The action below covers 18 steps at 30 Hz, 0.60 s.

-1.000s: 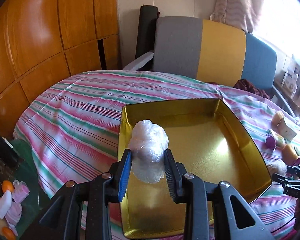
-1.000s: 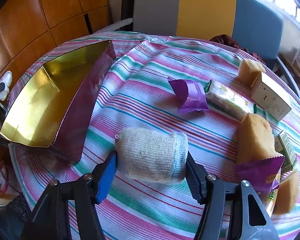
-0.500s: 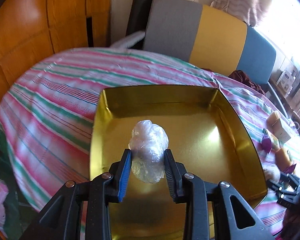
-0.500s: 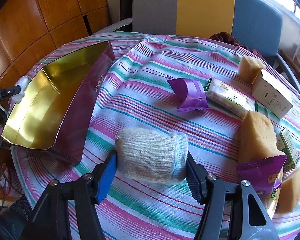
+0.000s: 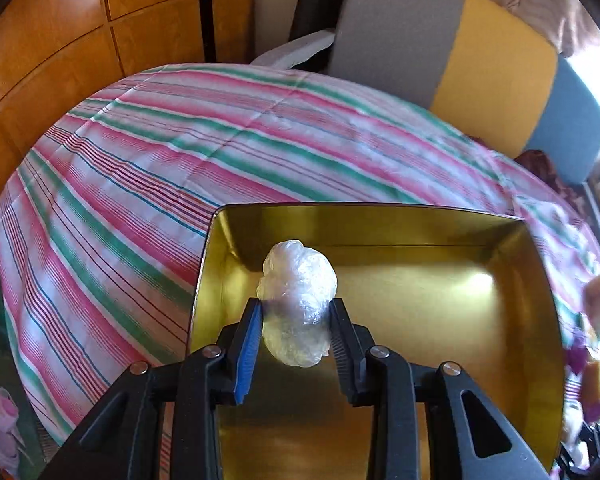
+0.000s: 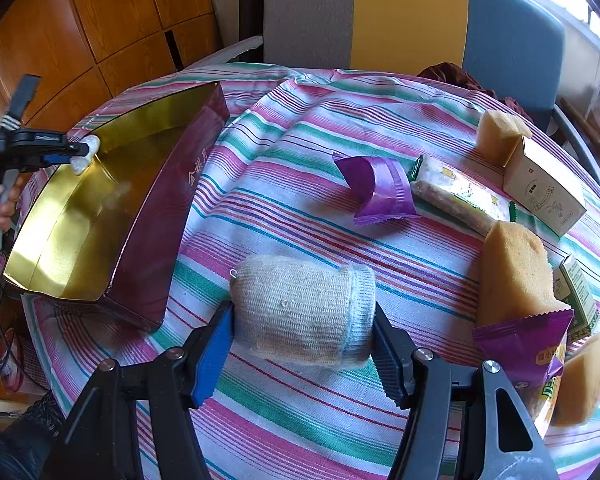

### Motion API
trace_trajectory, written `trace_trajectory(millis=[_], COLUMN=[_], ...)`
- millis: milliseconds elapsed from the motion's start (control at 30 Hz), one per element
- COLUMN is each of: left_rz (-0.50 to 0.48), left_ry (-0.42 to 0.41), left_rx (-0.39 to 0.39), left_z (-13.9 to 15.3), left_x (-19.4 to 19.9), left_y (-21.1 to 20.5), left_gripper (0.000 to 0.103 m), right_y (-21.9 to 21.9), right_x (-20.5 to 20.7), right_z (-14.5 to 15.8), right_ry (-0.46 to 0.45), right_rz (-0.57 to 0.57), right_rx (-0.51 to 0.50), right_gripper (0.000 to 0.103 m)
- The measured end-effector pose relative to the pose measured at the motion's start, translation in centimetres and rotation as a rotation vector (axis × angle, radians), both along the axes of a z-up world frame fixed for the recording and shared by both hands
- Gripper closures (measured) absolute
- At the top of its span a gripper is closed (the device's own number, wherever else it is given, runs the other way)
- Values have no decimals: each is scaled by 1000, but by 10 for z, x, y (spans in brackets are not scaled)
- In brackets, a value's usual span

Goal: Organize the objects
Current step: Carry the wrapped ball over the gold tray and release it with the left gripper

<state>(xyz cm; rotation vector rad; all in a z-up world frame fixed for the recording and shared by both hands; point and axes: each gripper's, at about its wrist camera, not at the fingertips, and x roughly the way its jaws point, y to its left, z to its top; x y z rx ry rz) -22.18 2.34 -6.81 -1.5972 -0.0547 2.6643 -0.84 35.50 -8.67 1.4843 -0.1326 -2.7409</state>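
My left gripper [image 5: 296, 308] holds a crumpled ball of clear plastic wrap [image 5: 300, 276] just above the floor of the gold tray [image 5: 440, 320], near its far left corner. The jaws are opening, with the pads still touching the ball. From the right wrist view, the left gripper [image 6: 76, 152] and the ball [image 6: 85, 154] hang over the far end of the maroon-sided tray [image 6: 80, 220]. My right gripper [image 6: 303, 320] is shut on a rolled beige knit sock [image 6: 296, 304], held a little above the striped tablecloth [image 6: 300, 208].
To the right on the cloth lie a purple wrapper [image 6: 380, 190], a green-edged snack bar [image 6: 460, 196], a small box [image 6: 544, 188], yellow sponge pieces [image 6: 512, 272] and a purple snack pack [image 6: 528, 344]. A grey, yellow and blue chair [image 6: 408, 12] stands behind the table.
The left gripper carried the plastic ball from the tray's near edge deeper over the tray, toward its far left corner, and lower. The right gripper and the sock kept still.
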Motion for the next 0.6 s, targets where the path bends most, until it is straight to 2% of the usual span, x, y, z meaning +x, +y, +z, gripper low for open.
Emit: trace_trajectory(millis=[100, 400, 600], left_rz=[21, 7, -13], left_ry=[-9, 34, 135], left_rx=[-53, -44, -46], left_z=[-8, 6, 36], left_x=[-9, 6, 53], left_y=[0, -11, -26], left_gripper=[68, 63, 63], right_y=[0, 1, 2], right_x=[0, 1, 1], right_z=[0, -2, -1], right_ry=[-1, -2, -1], right_rz=[-1, -6, -12], right_rx=[-1, -4, -11], right_gripper=[38, 37, 37])
